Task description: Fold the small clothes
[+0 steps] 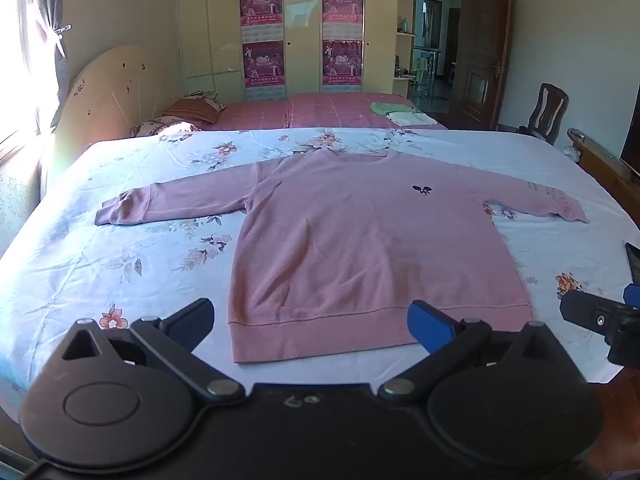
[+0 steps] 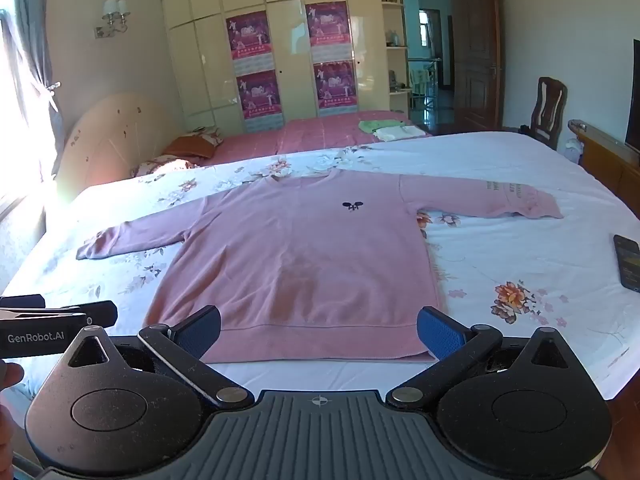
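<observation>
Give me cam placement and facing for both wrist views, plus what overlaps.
Left wrist: sits behind the open left tongs, near the bed's foot edge, facing the flat pink long-sleeved sweatshirt and cream wardrobe; the right tongs' black body shows at right.
Right wrist: sits behind the open right tongs, same heading, slightly further right; the left tongs' body and some skin show at the left edge; black phone at right.
Shared: sweatshirt, floral bedsheet, wardrobe, wooden chair.
</observation>
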Motion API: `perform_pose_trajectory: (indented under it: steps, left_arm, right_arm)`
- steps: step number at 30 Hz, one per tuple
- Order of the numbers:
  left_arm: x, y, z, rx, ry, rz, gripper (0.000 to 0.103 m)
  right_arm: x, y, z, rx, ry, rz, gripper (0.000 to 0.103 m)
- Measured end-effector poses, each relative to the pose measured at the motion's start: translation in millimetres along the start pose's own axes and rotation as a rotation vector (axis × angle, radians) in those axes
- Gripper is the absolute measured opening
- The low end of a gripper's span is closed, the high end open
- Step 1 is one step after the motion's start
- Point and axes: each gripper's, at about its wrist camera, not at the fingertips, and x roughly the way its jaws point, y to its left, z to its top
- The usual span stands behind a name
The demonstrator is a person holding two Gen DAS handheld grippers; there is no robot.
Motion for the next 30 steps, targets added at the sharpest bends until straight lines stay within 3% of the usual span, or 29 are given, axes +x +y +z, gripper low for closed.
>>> perform_pose_trajectory:
  steps: [30]
  left_arm:
    - [1,-5,4,0.007,-0.002,-0.005,0.103]
  right_arm:
    - [0,-1,0,-0.002,-0.015,-0.013,0.103]
